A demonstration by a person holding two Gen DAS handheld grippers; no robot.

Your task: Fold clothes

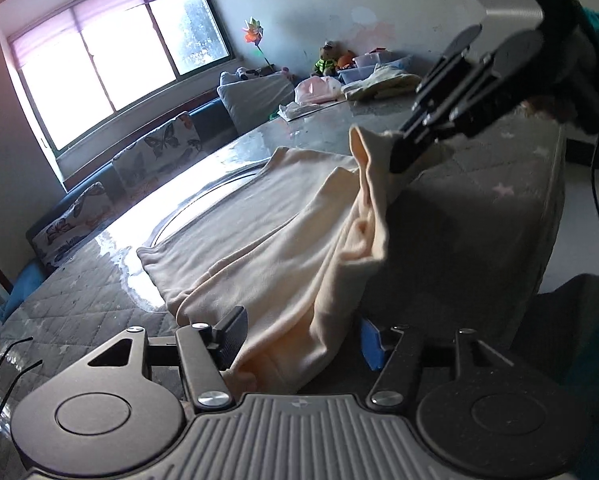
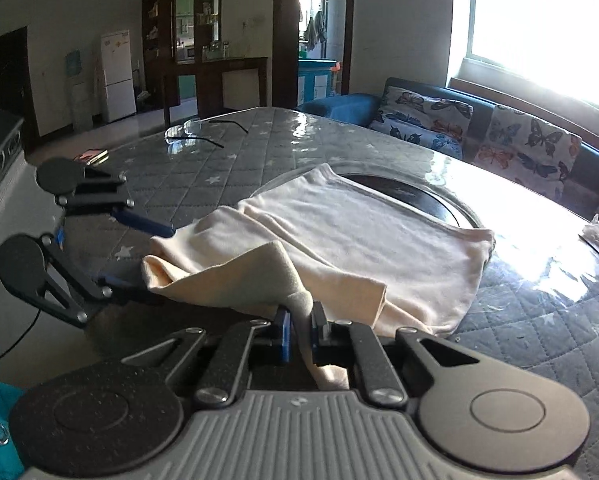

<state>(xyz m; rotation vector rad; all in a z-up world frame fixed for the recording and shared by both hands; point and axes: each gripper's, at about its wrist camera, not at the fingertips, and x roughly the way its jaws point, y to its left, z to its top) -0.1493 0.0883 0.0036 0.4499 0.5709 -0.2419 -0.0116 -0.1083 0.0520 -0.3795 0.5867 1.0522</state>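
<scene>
Because the cream shirt [image 2: 339, 236] lying on the quilted bench [image 2: 227, 160] is soft, light and floppy, the right hand-held gripper [image 2: 301, 330] pinches its edge tight, while the left hand-held gripper [image 1: 295, 340] stands open around, maybe touching, another fold.

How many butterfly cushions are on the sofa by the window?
2 in the right wrist view: one butterfly cushion at the sofa's left end, another butterfly cushion to its right under the window. More may be hidden past the picture's edge.
</scene>
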